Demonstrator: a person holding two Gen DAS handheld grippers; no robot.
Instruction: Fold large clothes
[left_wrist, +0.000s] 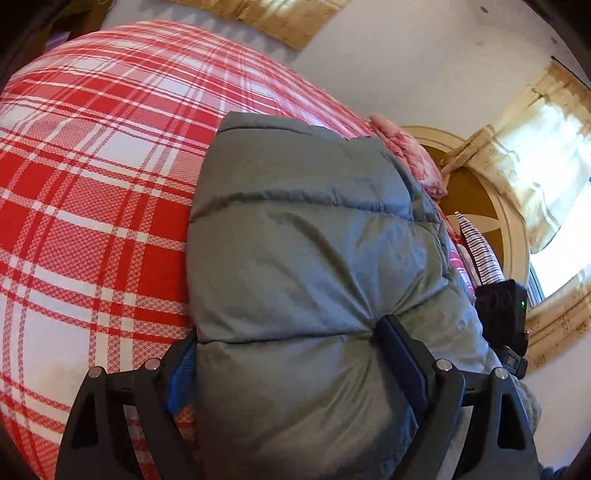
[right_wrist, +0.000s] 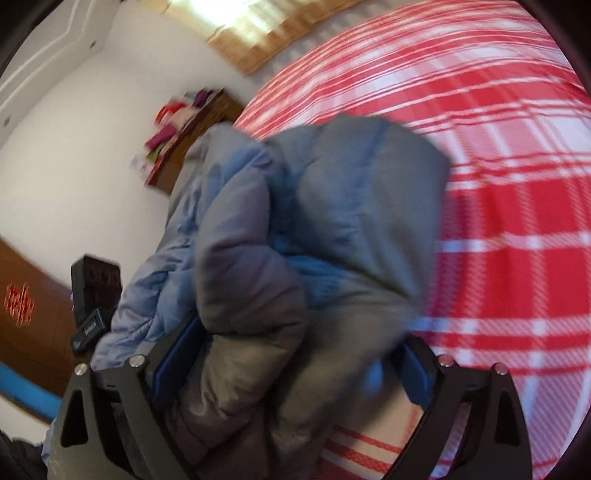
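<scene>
A grey quilted puffer jacket (left_wrist: 303, 236) with a blue lining lies bunched over a red and white plaid bed cover (left_wrist: 92, 177). My left gripper (left_wrist: 288, 350) is shut on a thick fold of the jacket; the padding bulges between its blue pads (left_wrist: 399, 354). In the right wrist view the jacket (right_wrist: 332, 221) is bundled, with the blue lining showing at the left. My right gripper (right_wrist: 295, 354) is shut on this bundle and holds it over the plaid cover (right_wrist: 517, 221). The view is blurred by motion.
A pink pillow (left_wrist: 410, 151) and a striped cloth (left_wrist: 480, 247) lie past the jacket by a round headboard (left_wrist: 513, 221). A curtained window (left_wrist: 554, 177) is at the right. A wooden shelf with coloured items (right_wrist: 177, 140) and a brown cabinet (right_wrist: 33, 306) stand by the white wall.
</scene>
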